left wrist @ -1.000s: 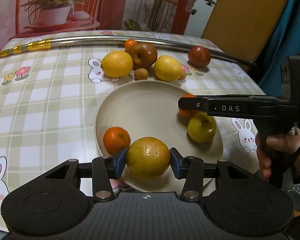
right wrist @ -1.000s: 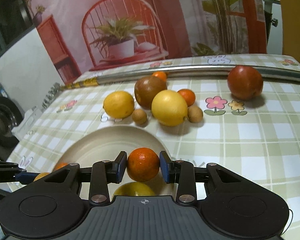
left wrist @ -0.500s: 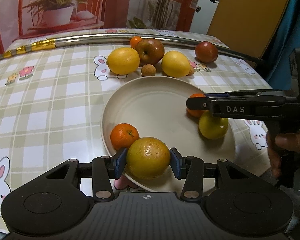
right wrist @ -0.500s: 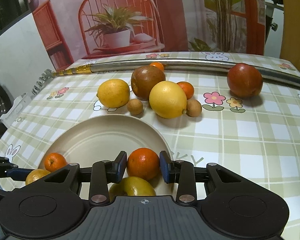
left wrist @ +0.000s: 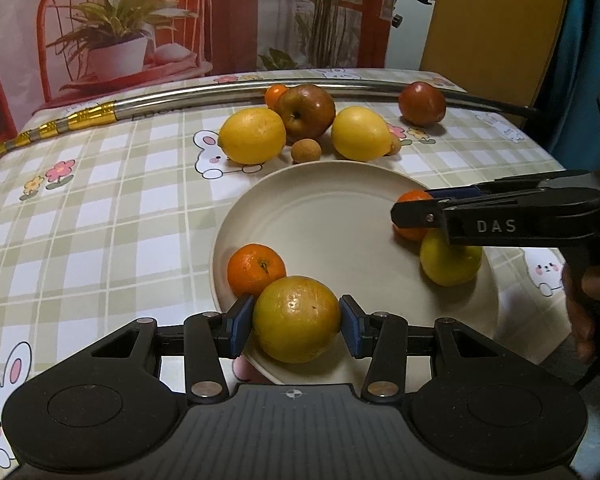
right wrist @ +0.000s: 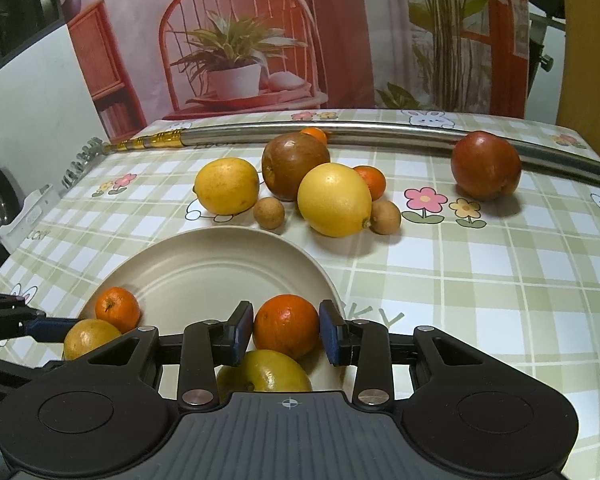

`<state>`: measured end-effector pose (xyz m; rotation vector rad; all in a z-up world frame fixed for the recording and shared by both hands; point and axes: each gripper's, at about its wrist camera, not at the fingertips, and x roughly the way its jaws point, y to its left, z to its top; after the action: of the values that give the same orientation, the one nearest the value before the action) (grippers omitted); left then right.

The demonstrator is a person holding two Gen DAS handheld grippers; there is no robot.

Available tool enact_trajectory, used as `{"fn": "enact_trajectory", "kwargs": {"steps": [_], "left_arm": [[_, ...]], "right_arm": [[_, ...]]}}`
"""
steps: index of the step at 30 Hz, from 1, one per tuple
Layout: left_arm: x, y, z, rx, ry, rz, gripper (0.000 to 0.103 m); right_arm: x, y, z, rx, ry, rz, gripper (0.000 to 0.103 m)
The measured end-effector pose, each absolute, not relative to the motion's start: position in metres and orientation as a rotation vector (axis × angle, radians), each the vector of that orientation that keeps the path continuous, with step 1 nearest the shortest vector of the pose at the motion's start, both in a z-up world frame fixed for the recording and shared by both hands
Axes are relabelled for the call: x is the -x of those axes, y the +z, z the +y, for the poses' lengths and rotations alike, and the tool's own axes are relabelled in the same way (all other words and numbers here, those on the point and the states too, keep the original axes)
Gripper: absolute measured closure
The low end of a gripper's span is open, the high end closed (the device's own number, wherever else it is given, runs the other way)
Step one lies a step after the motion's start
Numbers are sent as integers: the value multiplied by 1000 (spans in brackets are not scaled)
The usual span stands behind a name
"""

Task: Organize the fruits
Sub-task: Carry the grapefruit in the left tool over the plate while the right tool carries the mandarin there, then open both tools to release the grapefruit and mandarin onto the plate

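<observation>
Placing step, we judge: both grippers carry fruit over the plate. Our left gripper clamps a yellow-green citrus at the near rim, a mandarin just ahead-left. Our right gripper pinches an orange above a yellow fruit. Both point steeply down. Next: lower, release clear of neighbours. More fruit waits beyond the plate.

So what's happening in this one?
A person is moving fruit onto a beige plate. The left gripper clamps a yellow-green citrus at the plate's near edge; the right gripper holds a tangerine over it. Lemons, apples and small fruit wait on the tablecloth.
</observation>
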<state>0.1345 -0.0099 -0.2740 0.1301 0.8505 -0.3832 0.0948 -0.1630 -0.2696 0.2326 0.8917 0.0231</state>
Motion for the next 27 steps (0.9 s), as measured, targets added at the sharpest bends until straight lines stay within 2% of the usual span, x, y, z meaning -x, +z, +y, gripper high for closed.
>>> {"fn": "enact_trajectory", "kwargs": {"steps": [7,11,13,15,19,22,27], "left_arm": [[-132,-275,-10,-141,-376,829,54],[-129,-273,-7,-103,-379,814,49],[-127,-271,-4,-84,-378,793,45],[-125,-267,-1,-64,-375,768,45],[-122,-261,2,-29,-370,726,45],[-119,-257,4,-15,-360,695,43],[-117,-251,6,-13,-329,653,28]], "right_arm": [[-94,-269,-163,-238,22,889,70],[-93,-269,-161,-235,29,891,64],[-93,-268,-160,-245,37,890,59],[-91,-266,-160,-256,42,877,49],[-88,-259,-160,-266,47,842,41],[-87,-250,-162,-265,24,804,28],[-82,-238,-174,-276,-24,743,5]]}}
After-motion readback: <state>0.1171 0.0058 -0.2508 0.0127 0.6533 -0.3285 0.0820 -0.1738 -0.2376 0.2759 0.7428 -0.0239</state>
